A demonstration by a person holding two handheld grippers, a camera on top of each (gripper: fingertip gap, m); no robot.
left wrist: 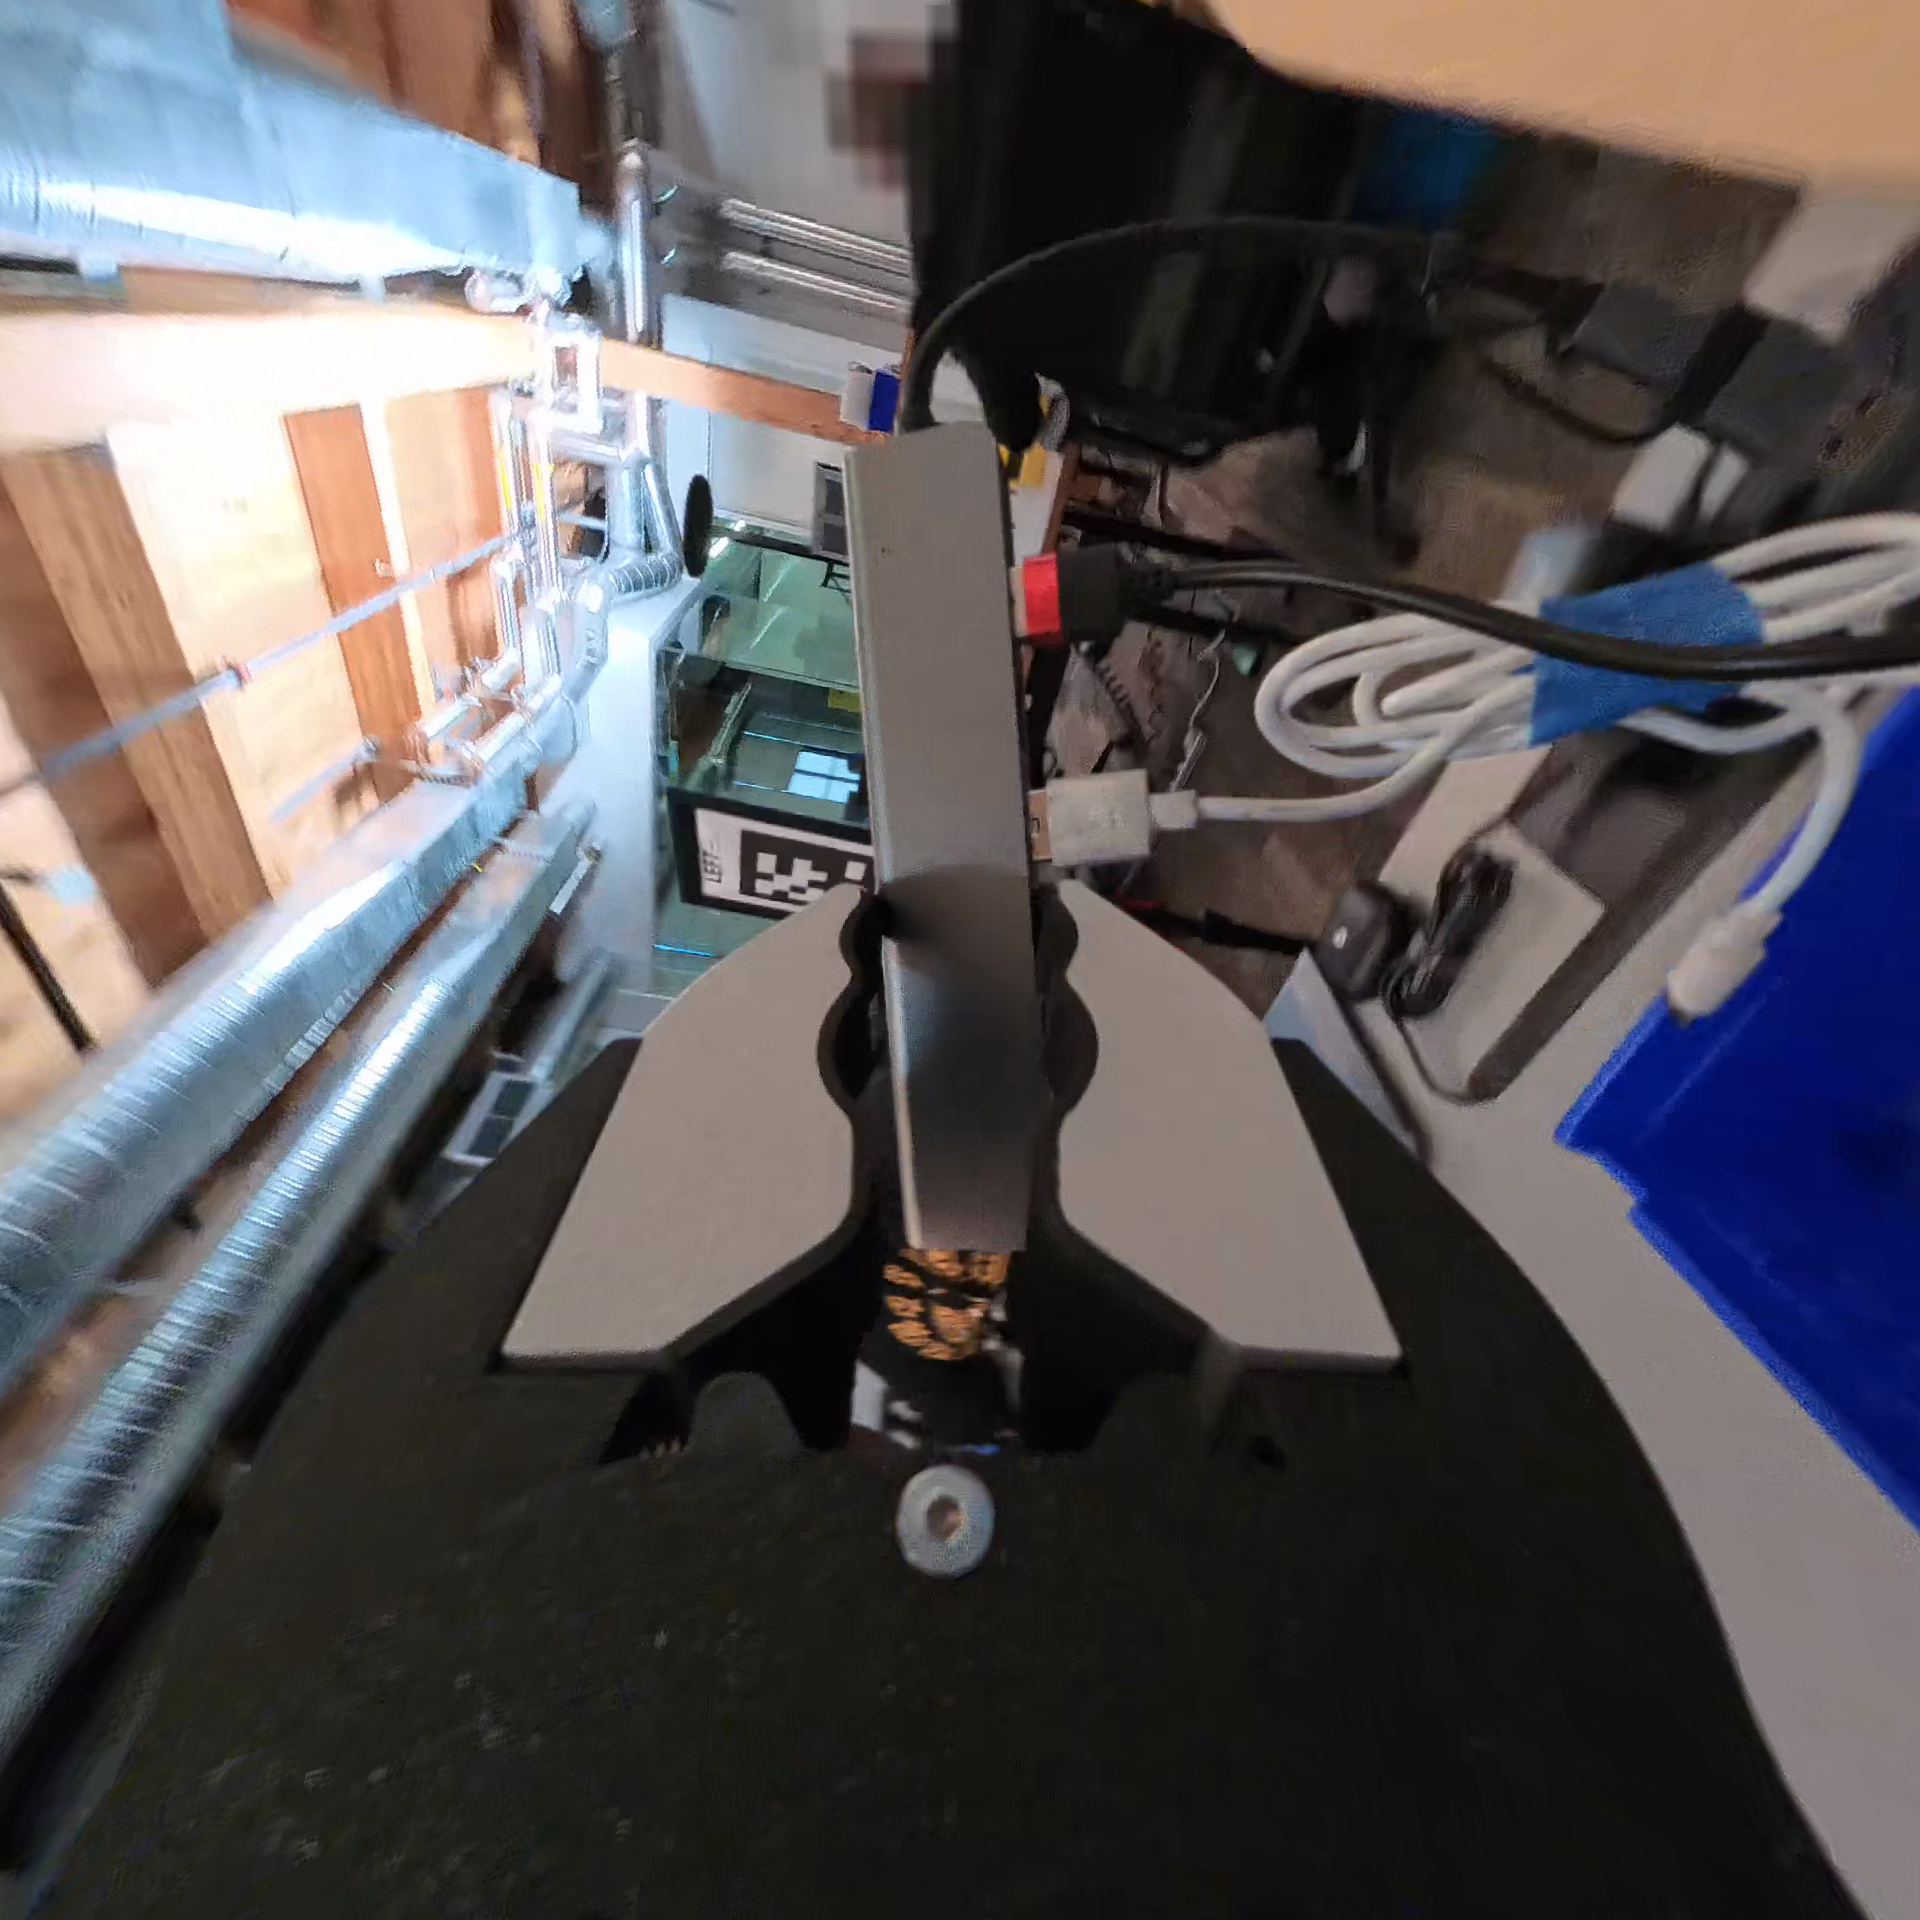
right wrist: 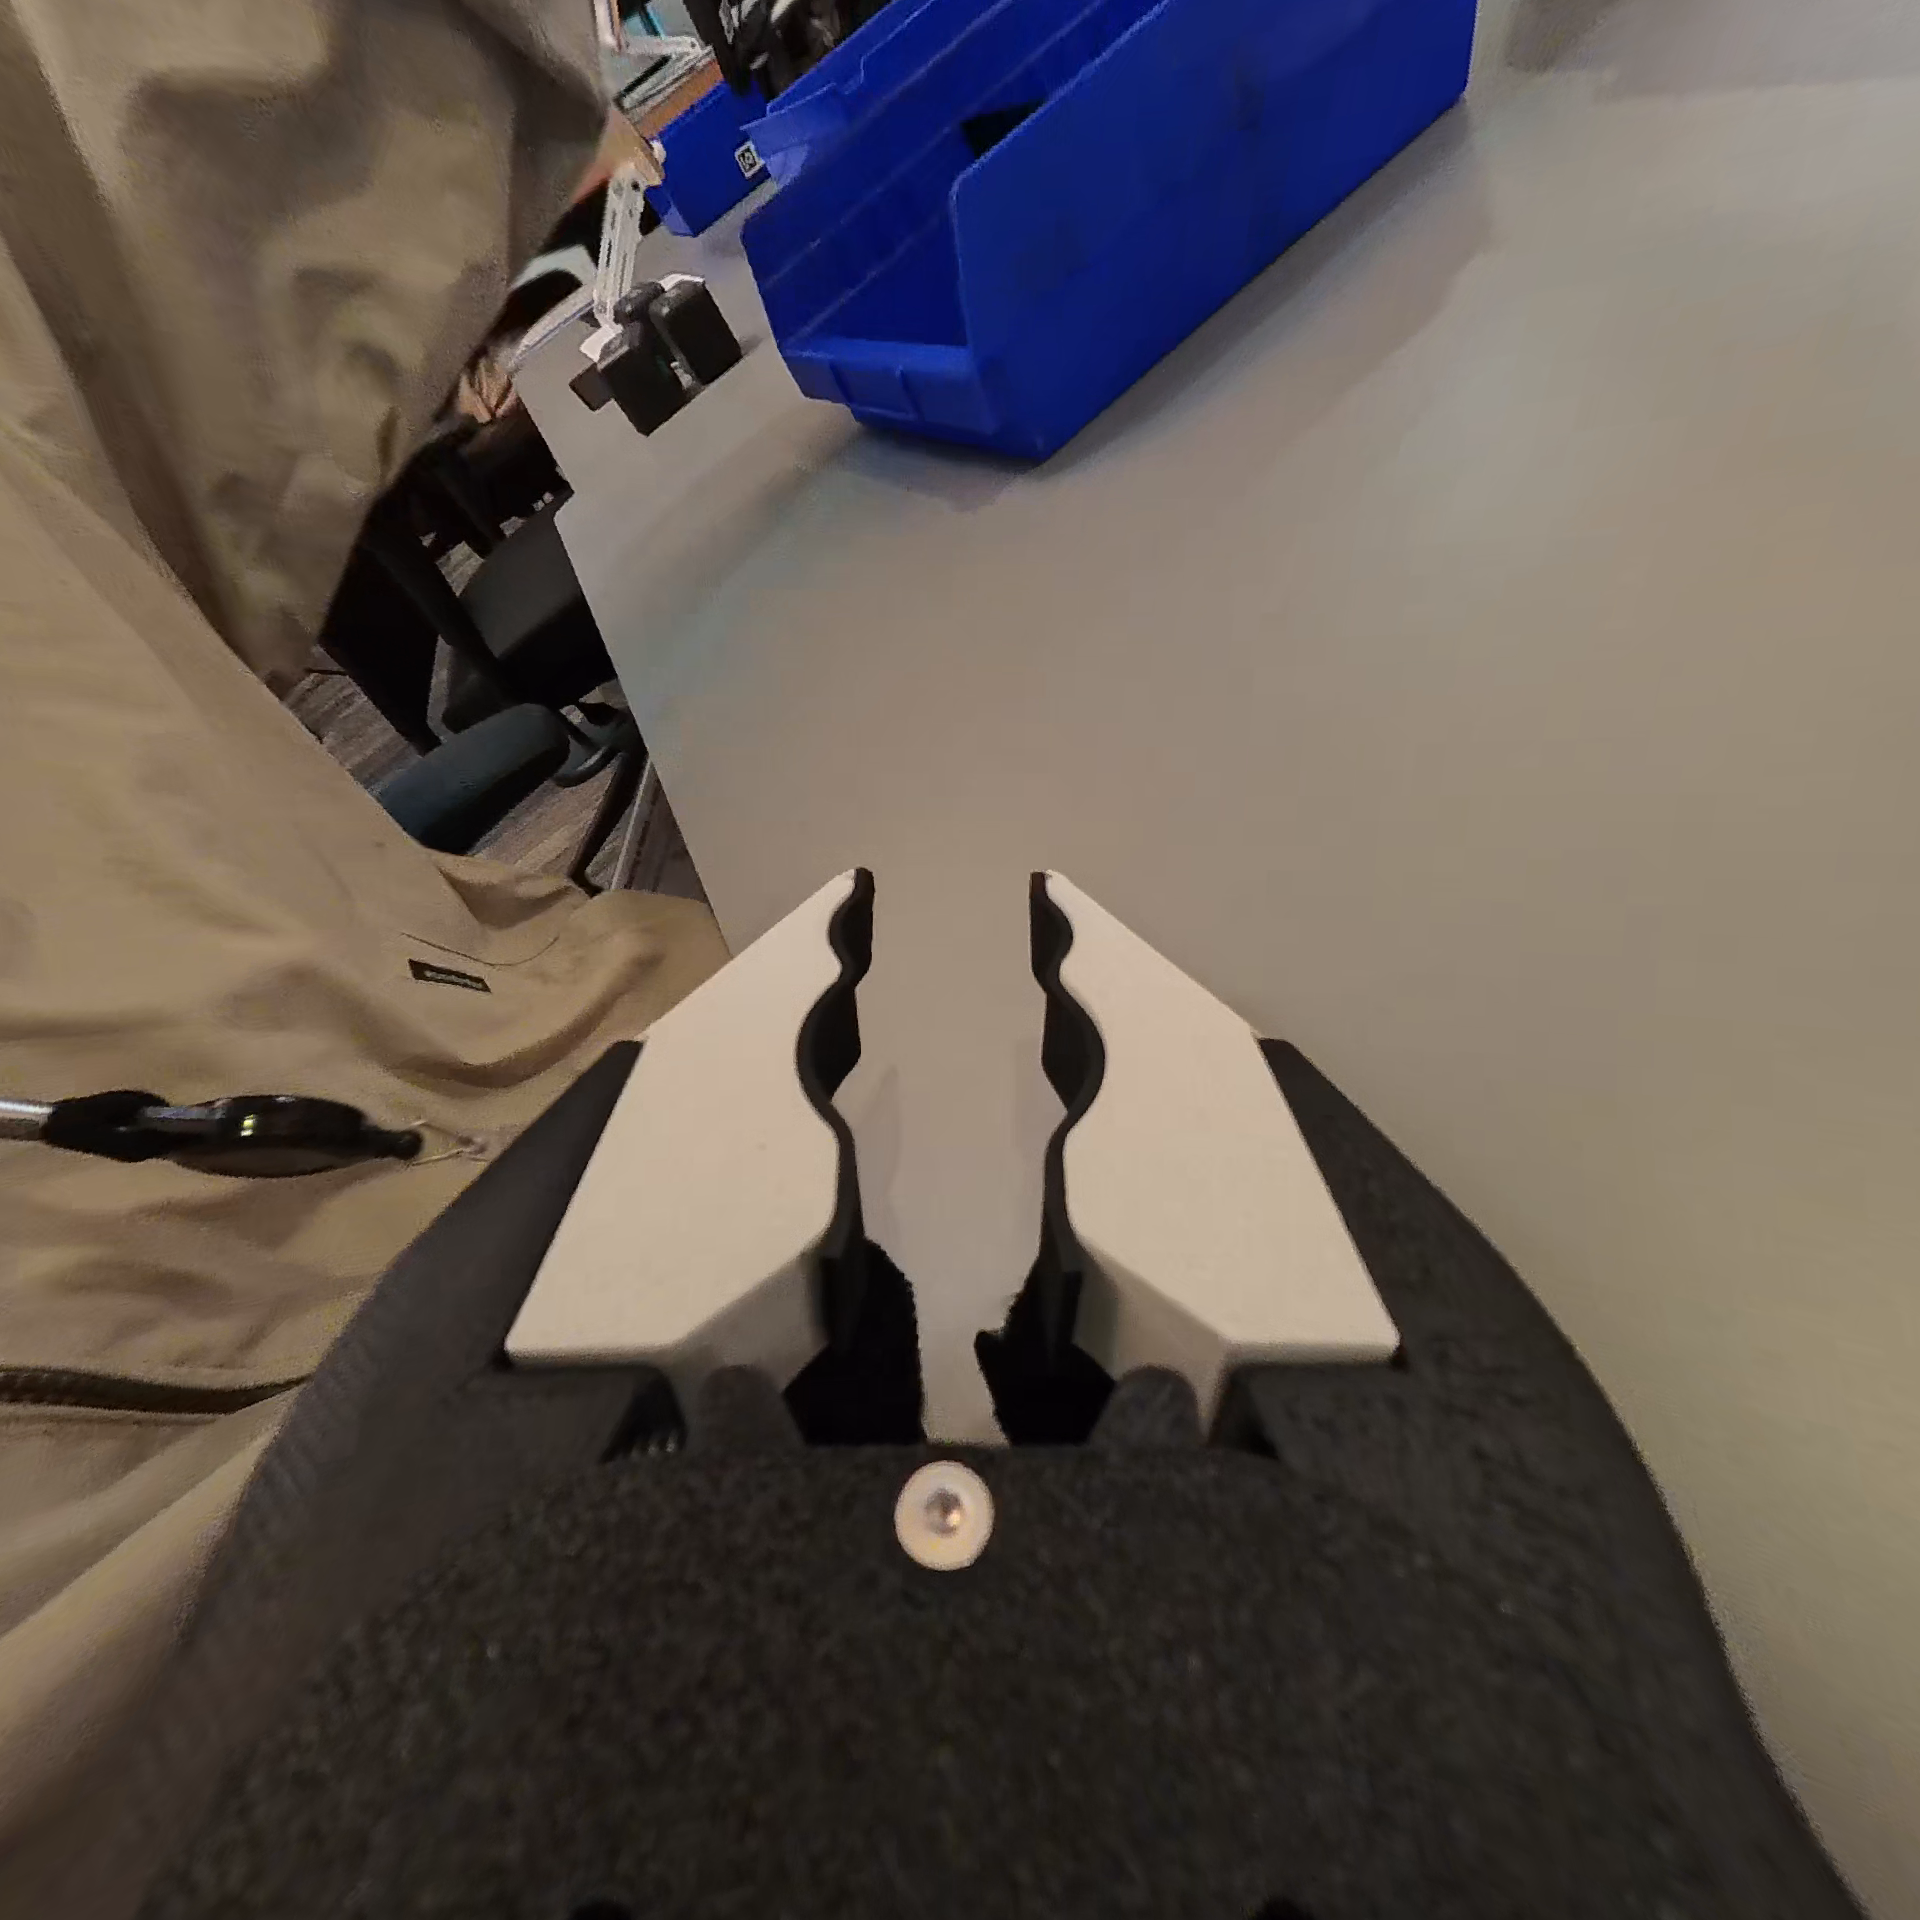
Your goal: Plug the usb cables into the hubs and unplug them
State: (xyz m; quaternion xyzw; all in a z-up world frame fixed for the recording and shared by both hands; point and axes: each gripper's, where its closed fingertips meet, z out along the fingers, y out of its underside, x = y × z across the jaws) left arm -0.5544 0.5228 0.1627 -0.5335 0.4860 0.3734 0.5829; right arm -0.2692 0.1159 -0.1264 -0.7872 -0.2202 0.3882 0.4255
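Two cables plugged into grey hub (left wrist: pixel 940 665), left tongs (left wrist: pixel 956 914) clamped on it, right tongs (right wrist: pixel 951 883) apart above bench (right wrist: pixel 1455 727)

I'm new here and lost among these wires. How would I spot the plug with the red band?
Find the flat grey metal hub clamped upright between the left gripper's pale fingers. Two plugs enter its right edge. The black plug with a red band sits farther from the fingers; the silver plug on a white cable has no band.

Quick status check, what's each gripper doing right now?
Left gripper: closed on the grey USB hub, two cables plugged into it.
Right gripper: open, holding nothing, over the grey table.
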